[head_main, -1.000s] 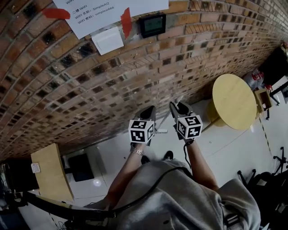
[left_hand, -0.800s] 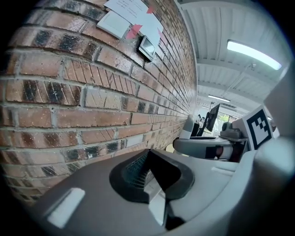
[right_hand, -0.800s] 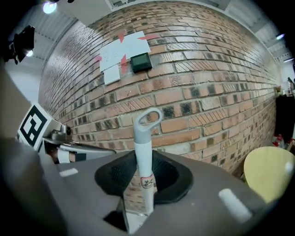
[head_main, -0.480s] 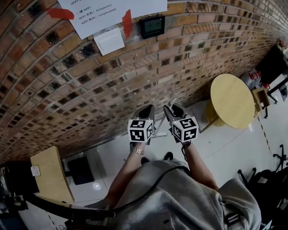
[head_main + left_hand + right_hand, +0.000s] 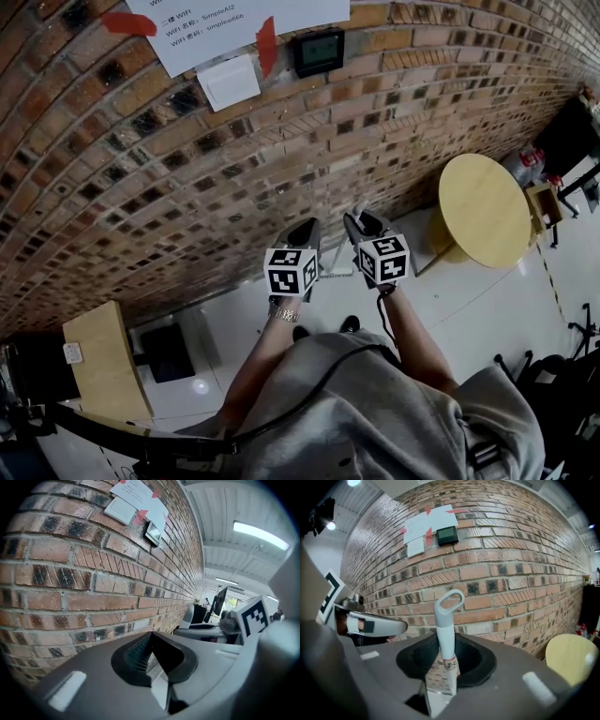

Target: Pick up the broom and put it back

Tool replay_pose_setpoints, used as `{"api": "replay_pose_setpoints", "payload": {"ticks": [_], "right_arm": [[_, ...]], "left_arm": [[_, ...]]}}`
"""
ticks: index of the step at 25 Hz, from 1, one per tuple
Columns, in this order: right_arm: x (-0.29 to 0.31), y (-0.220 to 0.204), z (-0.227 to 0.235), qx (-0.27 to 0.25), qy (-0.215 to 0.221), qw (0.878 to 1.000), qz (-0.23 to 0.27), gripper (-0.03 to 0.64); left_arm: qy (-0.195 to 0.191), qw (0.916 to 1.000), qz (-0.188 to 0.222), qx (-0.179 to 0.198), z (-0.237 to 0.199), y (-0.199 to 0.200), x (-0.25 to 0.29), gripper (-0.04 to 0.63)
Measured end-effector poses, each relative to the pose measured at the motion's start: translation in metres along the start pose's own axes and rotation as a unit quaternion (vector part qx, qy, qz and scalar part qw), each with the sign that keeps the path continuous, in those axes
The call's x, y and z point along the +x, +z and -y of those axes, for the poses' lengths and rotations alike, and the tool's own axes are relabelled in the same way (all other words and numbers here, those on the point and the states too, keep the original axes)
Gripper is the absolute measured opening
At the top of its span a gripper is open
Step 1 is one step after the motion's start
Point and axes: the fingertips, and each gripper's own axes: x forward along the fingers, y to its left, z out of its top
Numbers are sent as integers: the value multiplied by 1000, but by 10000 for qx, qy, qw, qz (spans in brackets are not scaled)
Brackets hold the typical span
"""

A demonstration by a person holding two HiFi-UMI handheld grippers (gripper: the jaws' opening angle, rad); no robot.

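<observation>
Pinching broom handle, right claw half-closed.

Rough matt brick wall; smooth grey plastic broom handle; smooth pale wood round table; glossy white floor; white paper sheets, red tape.

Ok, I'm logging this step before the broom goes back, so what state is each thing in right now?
Right gripper: shut on the broom handle.
Broom handle: held between the jaws, loop end above them.
Left gripper: jaws together, nothing between them.
Paper notice: taped to the brick wall.
</observation>
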Motion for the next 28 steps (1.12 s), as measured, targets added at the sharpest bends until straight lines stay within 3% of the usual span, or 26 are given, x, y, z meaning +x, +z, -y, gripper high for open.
{"api": "replay_pose_setpoints", "payload": {"ticks": [8,21,28], "right_arm": [[60,-71,49,233,-47,9978,-616,103],[124,-162,85,-100,-5,9877,-1560,101],[138,-197,102,-62,-127,9838,-1785,101]], "left_arm": [[209,9997,-38,-74,-11,-12,-13,5],[636,9974,-128,-315,-28,-29,-26,5],[763,9959,-334,-361,-32,-46,-26,5]]}}
